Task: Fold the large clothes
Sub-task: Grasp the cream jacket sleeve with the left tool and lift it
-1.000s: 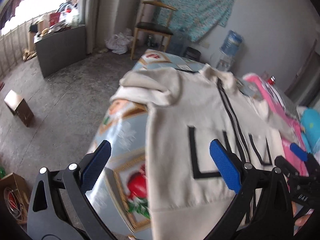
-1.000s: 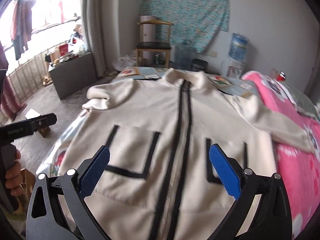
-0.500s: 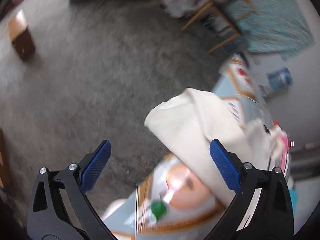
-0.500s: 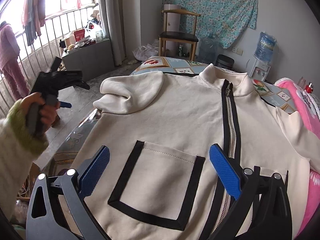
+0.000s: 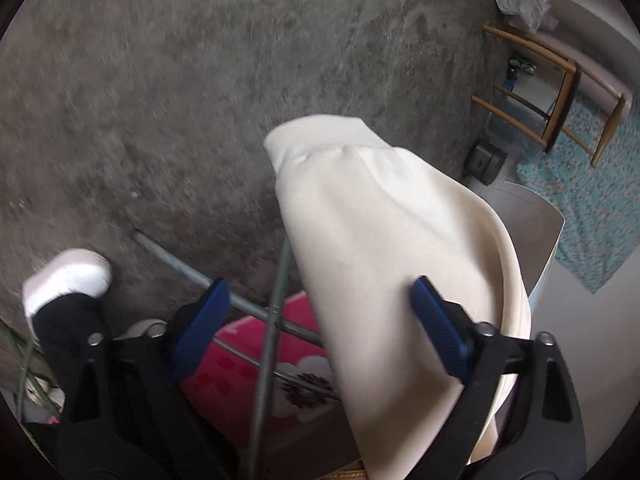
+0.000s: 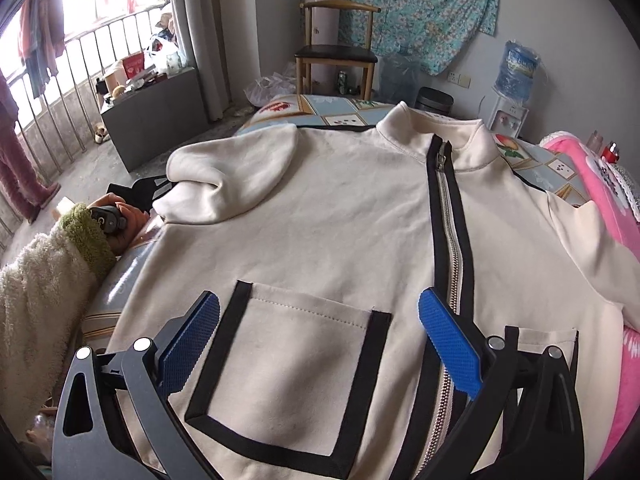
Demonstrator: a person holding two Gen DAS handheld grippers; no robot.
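A cream zip jacket [image 6: 340,224] with black trim lies front up on the bed, collar at the far end. Its left sleeve [image 6: 228,176] is bunched at the bed's left edge. In the left wrist view that sleeve [image 5: 380,232] hangs over the edge above the floor. My left gripper [image 5: 320,316] is open, pointing down, with the sleeve between its blue pads. It also shows in the right wrist view [image 6: 136,192], beside the sleeve. My right gripper [image 6: 320,336] is open, hovering over the left chest pocket [image 6: 288,376].
A pink blanket [image 6: 600,184] lies along the bed's right side. A wooden chair [image 6: 336,56], a water dispenser [image 6: 516,80] and a grey cabinet [image 6: 156,108] stand beyond the bed. A metal frame [image 5: 272,320] and my white shoe [image 5: 68,276] are below the left gripper.
My left gripper has swung from the hem side to the bed's left edge and tipped downward over the hanging sleeve. My right gripper has shifted left, from the zip to the left pocket.
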